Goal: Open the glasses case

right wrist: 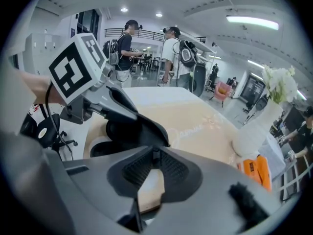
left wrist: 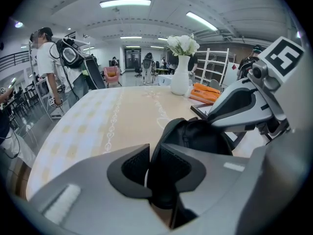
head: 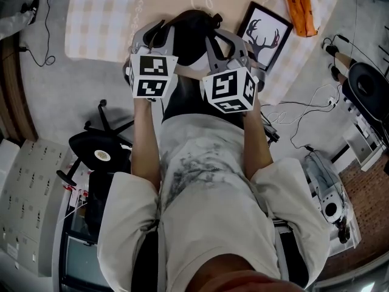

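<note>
A black zippered glasses case (head: 191,38) lies on the beige tablecloth (head: 109,17) at the near table edge, between my two grippers. My left gripper (head: 161,34) is shut on the case's left end. In the left gripper view its pads (left wrist: 132,168) pinch the dark edge of the case (left wrist: 198,136). My right gripper (head: 216,34) sits at the case's right side. In the right gripper view its jaws (right wrist: 154,155) are nearly together, pinching a small dark tab, apparently the zipper pull, at the edge of the case (right wrist: 124,131).
A framed antler picture (head: 264,32) lies right of the case, with orange packs (head: 299,8) beyond it. A white vase of flowers (left wrist: 180,77) stands at the far end of the table. An office chair (head: 97,151) is on the floor at my left. People stand in the background.
</note>
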